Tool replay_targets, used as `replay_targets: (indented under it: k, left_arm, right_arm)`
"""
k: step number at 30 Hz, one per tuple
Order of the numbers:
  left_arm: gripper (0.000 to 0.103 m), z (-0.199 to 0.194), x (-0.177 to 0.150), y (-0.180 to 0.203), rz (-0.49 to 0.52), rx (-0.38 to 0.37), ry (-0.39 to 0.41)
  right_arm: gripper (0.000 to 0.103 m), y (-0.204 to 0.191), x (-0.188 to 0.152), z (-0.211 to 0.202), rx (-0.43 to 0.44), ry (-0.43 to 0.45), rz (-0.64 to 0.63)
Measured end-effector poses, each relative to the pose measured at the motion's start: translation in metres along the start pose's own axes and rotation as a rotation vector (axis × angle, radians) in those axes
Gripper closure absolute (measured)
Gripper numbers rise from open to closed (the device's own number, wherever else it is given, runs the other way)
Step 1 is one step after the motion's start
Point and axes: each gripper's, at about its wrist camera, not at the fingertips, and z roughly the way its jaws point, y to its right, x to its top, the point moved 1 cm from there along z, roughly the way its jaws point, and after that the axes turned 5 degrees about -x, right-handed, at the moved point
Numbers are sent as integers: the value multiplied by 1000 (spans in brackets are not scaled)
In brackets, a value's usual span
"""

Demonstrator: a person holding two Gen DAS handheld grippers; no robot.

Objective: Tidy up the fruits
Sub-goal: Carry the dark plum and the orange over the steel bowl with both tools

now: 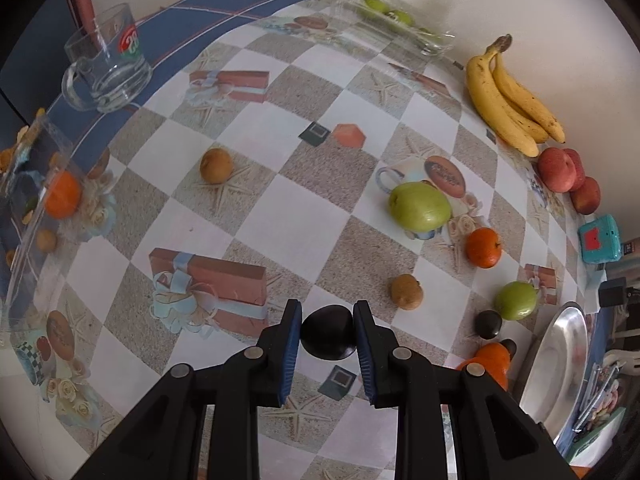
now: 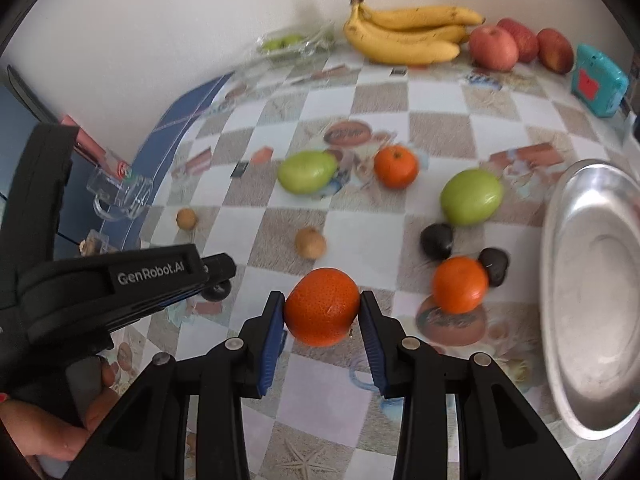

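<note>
Nearest, my left gripper (image 1: pixel 327 334): jaws nearly closed, clamped on dark round fruit (image 1: pixel 328 332) above checked tablecloth (image 1: pixel 280 216).
My right gripper (image 2: pixel 322 307): pads pressed on both sides of orange (image 2: pixel 322 306), fruit gripped.
Beside it: second orange (image 2: pixel 460 284), two dark fruits (image 2: pixel 437 241), steel plate (image 2: pixel 592 300) at right edge.
Mid-table: two green fruits (image 2: pixel 307 171), third orange (image 2: pixel 396 167), two small brown fruits (image 2: pixel 310 242).
Farthest, against wall: bananas (image 2: pixel 408 36), red apples (image 2: pixel 493 48).

Between you and the steel plate (image 2: pixel 592 292) stand an orange (image 2: pixel 460 284) and two dark fruits (image 2: pixel 437 241); the surface (image 2: pixel 248 240) left of centre lies open, barring two small brown fruits (image 2: pixel 310 243).
</note>
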Motion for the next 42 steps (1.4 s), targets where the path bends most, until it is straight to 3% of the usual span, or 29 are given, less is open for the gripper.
replay_targets:
  k: [5,12,26,32,42]
  left_arm:
    - [74,0,-5,17,36,-9,-4]
    - [75,-1,-20,59,126,-38,-6]
    - [74,2,-70,151,340,-82,-26]
    - [74,-2,-90,187,442,-139,-8]
    - [74,-2,-117,224,587,-158,35]
  right_arm:
    - [64,22,4,-8,-21,4,61]
    - [64,78,2,-20,-114,-14,148]
    - [64,180,-4,-58,-172,37,363]
    - [64,209,-10,-74,-246,64,401]
    - [64,234,-17,-89,-265,90,456]
